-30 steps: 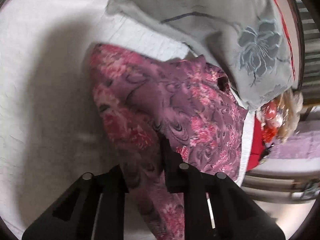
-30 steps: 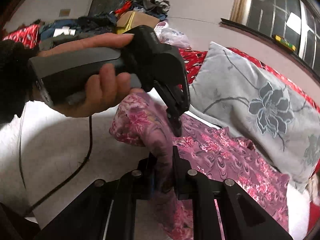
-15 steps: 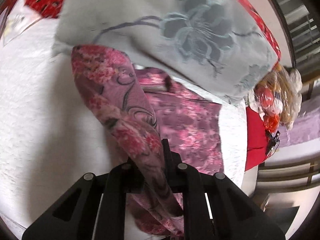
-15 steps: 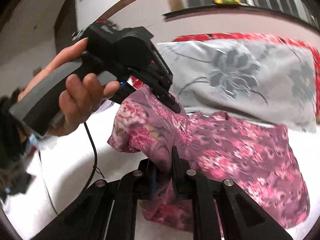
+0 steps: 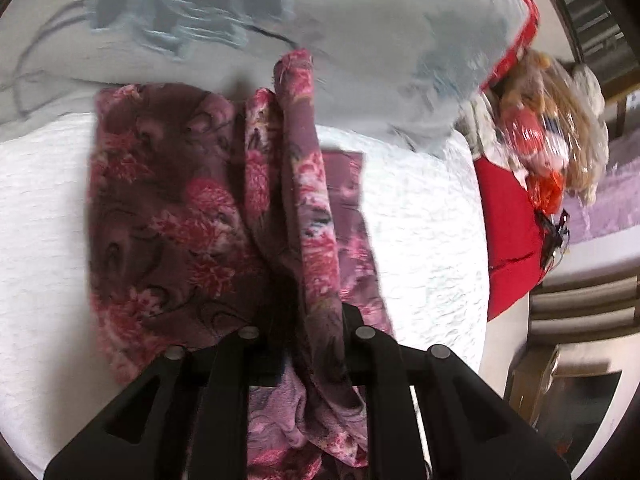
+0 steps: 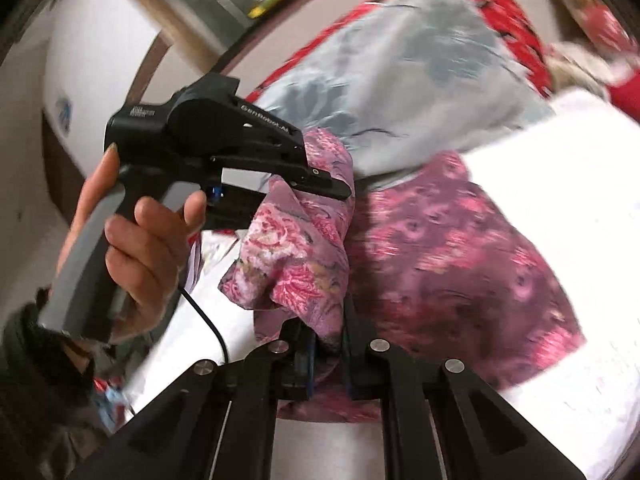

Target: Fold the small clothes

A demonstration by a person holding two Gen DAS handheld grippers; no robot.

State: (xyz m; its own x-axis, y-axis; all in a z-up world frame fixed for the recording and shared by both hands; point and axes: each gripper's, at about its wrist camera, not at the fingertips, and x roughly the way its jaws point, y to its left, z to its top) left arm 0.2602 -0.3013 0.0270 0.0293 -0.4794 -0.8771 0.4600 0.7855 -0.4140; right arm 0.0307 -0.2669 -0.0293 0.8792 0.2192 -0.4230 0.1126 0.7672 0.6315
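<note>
A purple and pink floral garment (image 5: 168, 208) lies on the white bedspread (image 5: 420, 232), part of it lifted. My left gripper (image 5: 310, 320) is shut on a raised fold of it. In the right wrist view the same garment (image 6: 460, 256) spreads to the right, and my right gripper (image 6: 326, 336) is shut on another bunched edge. The left gripper (image 6: 336, 190) shows there too, held by a hand, pinching the cloth just above and ahead of my right fingers.
A grey pillow with a flower print (image 5: 360, 40) lies just behind the garment and also shows in the right wrist view (image 6: 400, 80). Red bedding (image 5: 508, 232) and a plastic-wrapped bundle (image 5: 560, 128) are at the right bed edge. A black cable (image 6: 208, 320) hangs below the hand.
Both grippers have carried the held edge toward the pillow, folding the garment over itself. The pillow now looms closer and the flat part of the garment looks shorter.
</note>
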